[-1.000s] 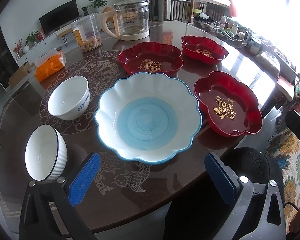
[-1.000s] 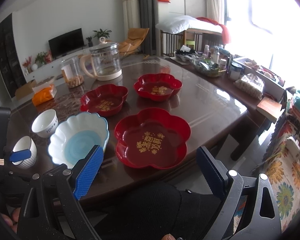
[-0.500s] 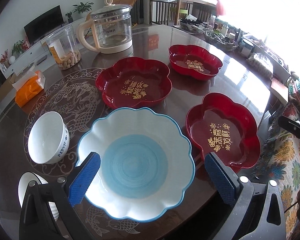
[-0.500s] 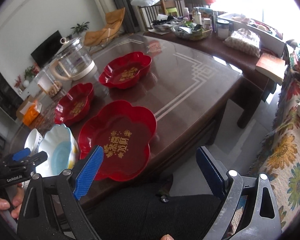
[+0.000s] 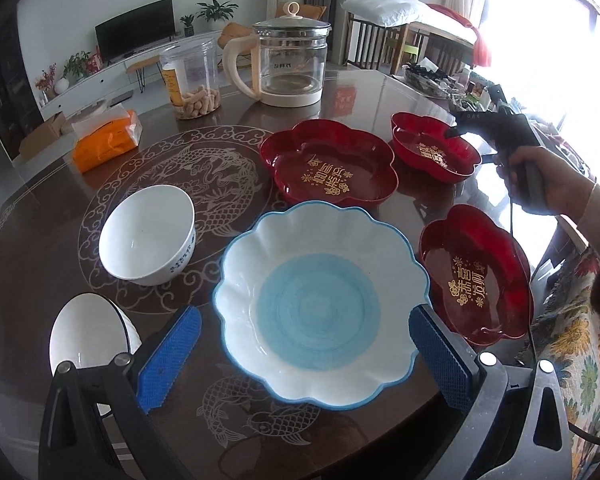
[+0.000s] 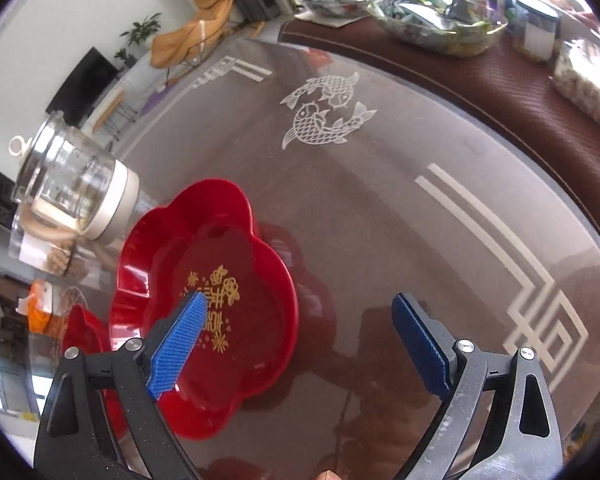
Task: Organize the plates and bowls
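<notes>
Glossy red plate (image 6: pixel 204 304); glass kettle (image 5: pixel 290 66); polished table (image 5: pixel 228 168).

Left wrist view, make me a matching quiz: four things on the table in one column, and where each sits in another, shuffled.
Things:
1. glass kettle
2. blue scalloped bowl
3. orange tissue pack
4. plain white bowl

Places:
A. left of the blue bowl
B. far edge, centre
C. nearest, between the left gripper's fingers
D. far left, beside the snack jar

Pairs: 1-B, 2-C, 3-D, 4-A

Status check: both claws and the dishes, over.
Left claw open, over white scalloped blue-centred bowl. Right claw open, straddling rim of far red flower-shaped plate. Nothing gripped, nothing stacked, path clear.
</notes>
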Demonstrator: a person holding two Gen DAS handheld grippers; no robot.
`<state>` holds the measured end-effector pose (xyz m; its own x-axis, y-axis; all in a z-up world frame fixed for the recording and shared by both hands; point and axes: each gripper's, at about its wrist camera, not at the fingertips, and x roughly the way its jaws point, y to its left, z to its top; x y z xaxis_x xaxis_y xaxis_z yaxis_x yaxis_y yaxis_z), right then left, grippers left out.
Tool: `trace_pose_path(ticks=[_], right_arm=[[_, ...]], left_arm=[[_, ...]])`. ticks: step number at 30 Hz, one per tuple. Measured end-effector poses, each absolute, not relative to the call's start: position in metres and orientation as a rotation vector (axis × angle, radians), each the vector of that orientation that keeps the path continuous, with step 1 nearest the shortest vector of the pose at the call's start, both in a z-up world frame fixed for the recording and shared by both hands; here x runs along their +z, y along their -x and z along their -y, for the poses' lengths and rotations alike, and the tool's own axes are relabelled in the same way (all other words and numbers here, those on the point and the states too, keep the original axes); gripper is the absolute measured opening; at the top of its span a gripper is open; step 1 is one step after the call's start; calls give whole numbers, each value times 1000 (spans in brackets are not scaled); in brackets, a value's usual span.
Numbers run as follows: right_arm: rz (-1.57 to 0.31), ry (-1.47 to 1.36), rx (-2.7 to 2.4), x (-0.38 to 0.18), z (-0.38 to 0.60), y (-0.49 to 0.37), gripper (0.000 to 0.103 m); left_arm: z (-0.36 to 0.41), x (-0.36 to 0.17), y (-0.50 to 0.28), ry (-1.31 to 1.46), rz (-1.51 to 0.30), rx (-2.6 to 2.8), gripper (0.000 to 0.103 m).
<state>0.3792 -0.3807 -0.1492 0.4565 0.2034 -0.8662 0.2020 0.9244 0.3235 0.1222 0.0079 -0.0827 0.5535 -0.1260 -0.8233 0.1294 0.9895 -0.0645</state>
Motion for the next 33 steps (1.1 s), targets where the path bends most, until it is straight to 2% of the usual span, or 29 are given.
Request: trace_pose_path(ticks=[5,13,16,20,24,30,33], right_arm=[[-1126,-231,125,-148,310,-406,96],[-1176,-176,293,-164,204,-412,96],[-1169,-245,429,-158,177,-409,95],[-1110,-164,368,-124,193,-375,95],[-1119,-171,278,-98,259,-299,95],[-1145,-206,118,-105,336,-154,95],[-1157,-209,74,-123,336,-122,95]], left_arm=[[-17,-90,-124,-22,-988,-115,103],[-11,-88,-123,-9,-984,-126,103],[-11,-85,-120,-11,-988,-130,103],[-15,-86,-117,48,-1006,-167,103],[-4,-93,-114,116,-1037,-232,103],[49,-98,-112,81,-1068,-320,103],[70,-96,-116,71,-1100,-350,103]])
